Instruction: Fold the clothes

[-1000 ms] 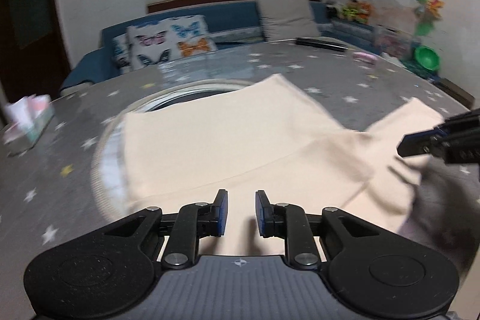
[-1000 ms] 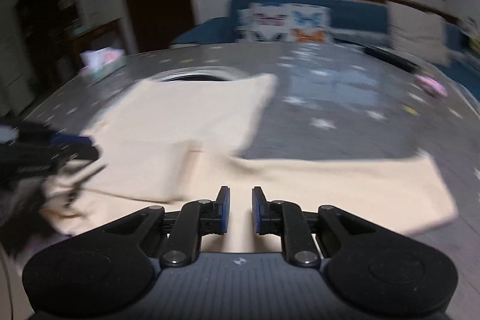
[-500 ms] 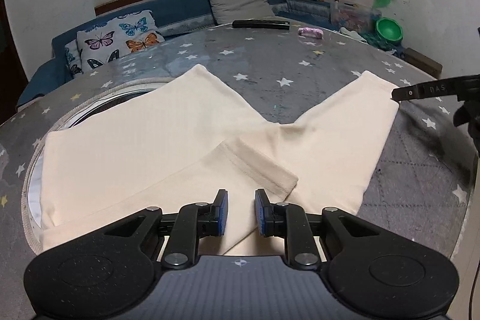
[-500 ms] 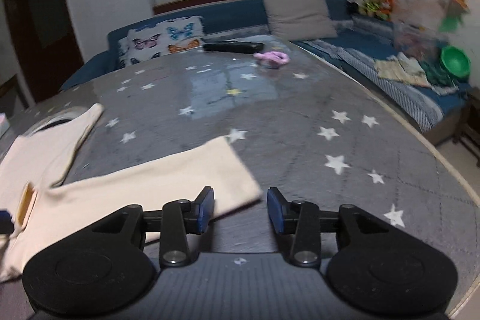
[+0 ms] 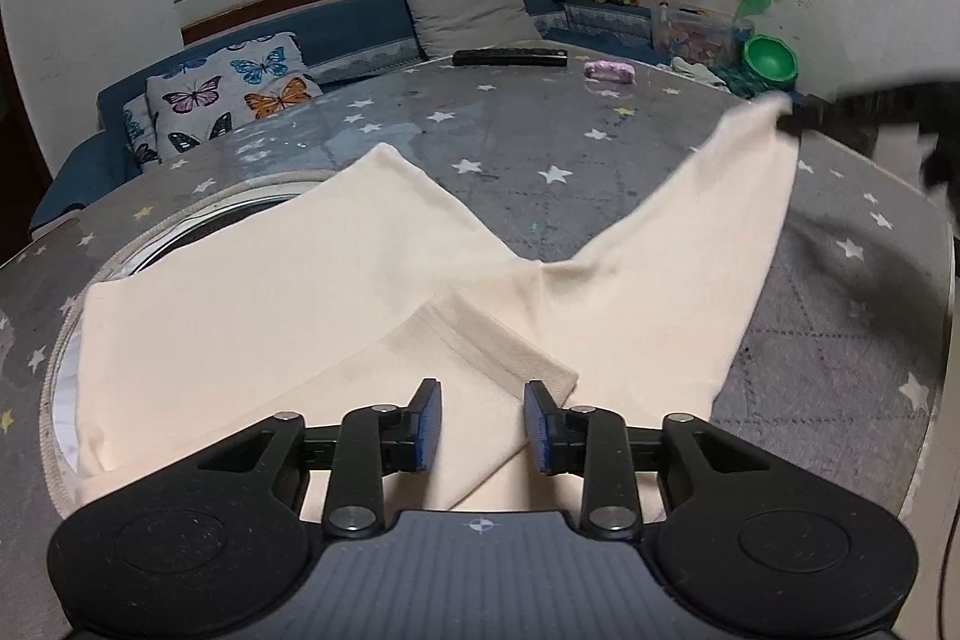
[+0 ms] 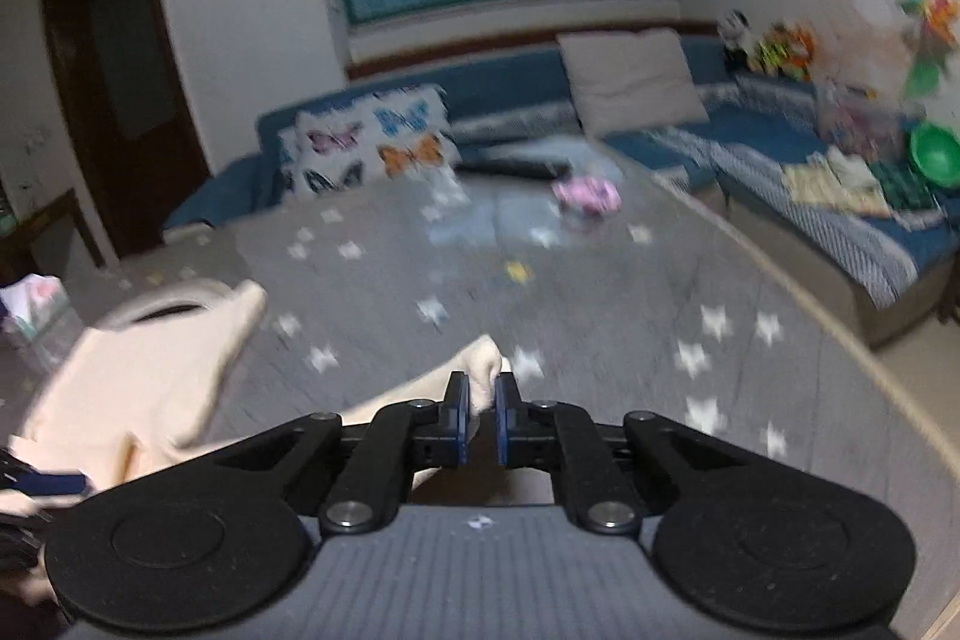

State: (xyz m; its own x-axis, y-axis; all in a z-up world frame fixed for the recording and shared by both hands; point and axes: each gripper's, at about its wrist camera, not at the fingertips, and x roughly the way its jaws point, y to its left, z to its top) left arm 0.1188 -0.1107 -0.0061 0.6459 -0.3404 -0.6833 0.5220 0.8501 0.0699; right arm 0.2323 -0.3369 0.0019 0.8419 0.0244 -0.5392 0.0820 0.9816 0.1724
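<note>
A cream garment lies spread on the star-patterned tabletop. The right gripper has its fingers clamped on the far right sleeve tip, lifting it. The left gripper hovers at the near folded edge, fingers opening, pinching nothing.

Star-patterned table, cream garment, remote

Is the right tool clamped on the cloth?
Yes: in the right wrist view the right tool has closed on the cloth, bunched between its pads.
</note>
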